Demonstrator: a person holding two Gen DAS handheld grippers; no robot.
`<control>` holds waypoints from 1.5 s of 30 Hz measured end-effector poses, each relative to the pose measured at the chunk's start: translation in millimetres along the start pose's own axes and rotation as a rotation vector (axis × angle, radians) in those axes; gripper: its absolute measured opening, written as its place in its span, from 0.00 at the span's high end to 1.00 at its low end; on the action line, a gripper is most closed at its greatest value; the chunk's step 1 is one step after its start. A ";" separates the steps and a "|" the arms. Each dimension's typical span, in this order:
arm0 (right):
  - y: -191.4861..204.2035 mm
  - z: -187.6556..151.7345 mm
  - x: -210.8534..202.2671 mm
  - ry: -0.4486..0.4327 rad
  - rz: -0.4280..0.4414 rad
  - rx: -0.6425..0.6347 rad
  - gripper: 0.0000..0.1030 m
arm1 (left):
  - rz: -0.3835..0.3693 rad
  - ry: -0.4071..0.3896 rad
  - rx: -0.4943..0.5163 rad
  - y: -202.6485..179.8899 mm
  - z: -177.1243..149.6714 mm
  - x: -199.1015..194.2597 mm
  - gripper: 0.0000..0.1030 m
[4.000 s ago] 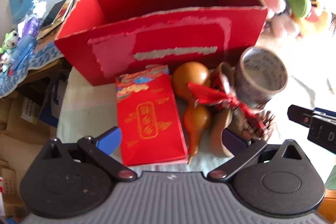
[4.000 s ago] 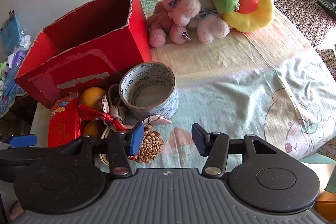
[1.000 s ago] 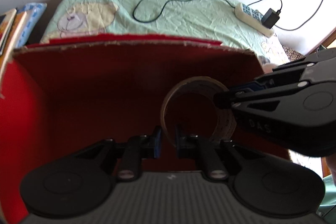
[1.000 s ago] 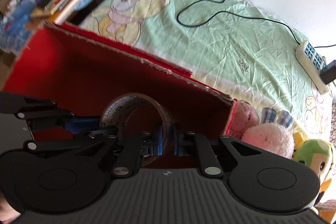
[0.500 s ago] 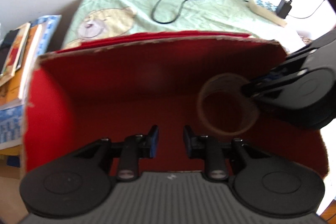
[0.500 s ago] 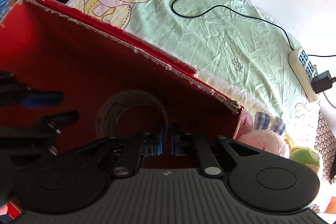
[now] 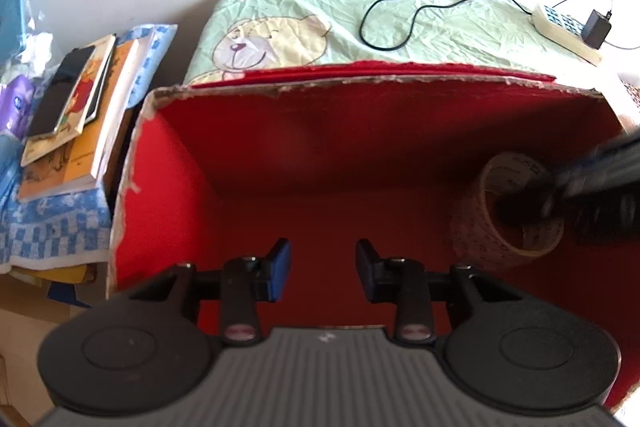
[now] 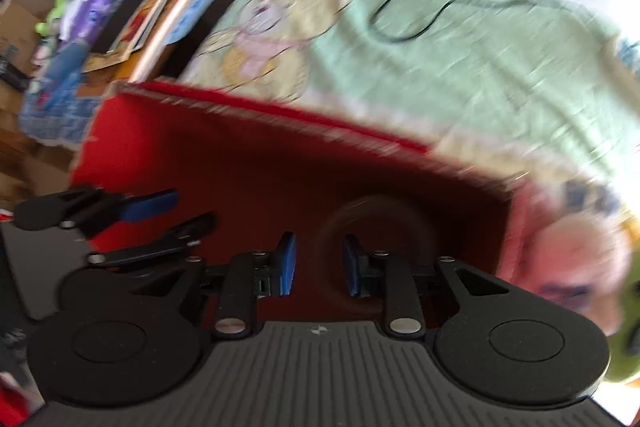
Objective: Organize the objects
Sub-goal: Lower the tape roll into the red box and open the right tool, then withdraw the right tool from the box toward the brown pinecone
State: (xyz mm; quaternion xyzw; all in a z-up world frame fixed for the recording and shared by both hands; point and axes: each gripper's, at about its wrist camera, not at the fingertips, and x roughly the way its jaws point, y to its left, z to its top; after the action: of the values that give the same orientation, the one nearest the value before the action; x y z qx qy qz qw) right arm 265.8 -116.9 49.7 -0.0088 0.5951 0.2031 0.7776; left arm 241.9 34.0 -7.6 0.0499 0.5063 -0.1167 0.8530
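A red cardboard box (image 7: 320, 147) fills the left wrist view and stands open at the top. A roll of printed tape (image 7: 508, 211) rests inside it at the right end. My left gripper (image 7: 320, 267) hovers open over the box's near wall with nothing between its fingers. My right gripper (image 7: 560, 187) shows there as a dark blur at the roll's rim. In the blurred right wrist view my right gripper (image 8: 319, 263) is open, and the tape roll (image 8: 400, 219) has its near wall between the fingers. My left gripper (image 8: 180, 215) shows at the left over the box (image 8: 280, 163).
A stack of books (image 7: 76, 107) with a phone on top lies left of the box. Behind the box, a green bear-print sheet (image 7: 460, 35) carries a black cable (image 7: 400, 23) and a power strip (image 7: 568, 31). Plush toys (image 8: 576, 259) sit right of the box.
Both grippers carried the tape roll into the box. My left gripper let go, opened wider and drew back left. My right gripper set the roll at the right end and opened.
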 end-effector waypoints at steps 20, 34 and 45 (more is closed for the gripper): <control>-5.9 -10.7 36.3 0.017 -0.101 0.013 0.86 | 0.057 -0.004 0.039 -7.8 -0.3 2.7 0.61; -3.8 -37.1 -1.1 -0.151 -0.117 0.068 0.79 | 0.066 -0.028 0.085 -14.0 -2.3 -0.9 0.58; -13.4 -69.3 -35.7 -0.294 -0.121 0.165 0.76 | 0.054 -0.112 0.136 -33.2 -8.4 -41.0 0.34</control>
State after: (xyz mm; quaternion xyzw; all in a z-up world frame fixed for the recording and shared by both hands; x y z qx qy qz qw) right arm 198.8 -157.9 59.5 0.0491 0.4880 0.1057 0.8650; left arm 207.6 9.7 25.4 0.1146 0.4471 -0.1304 0.8775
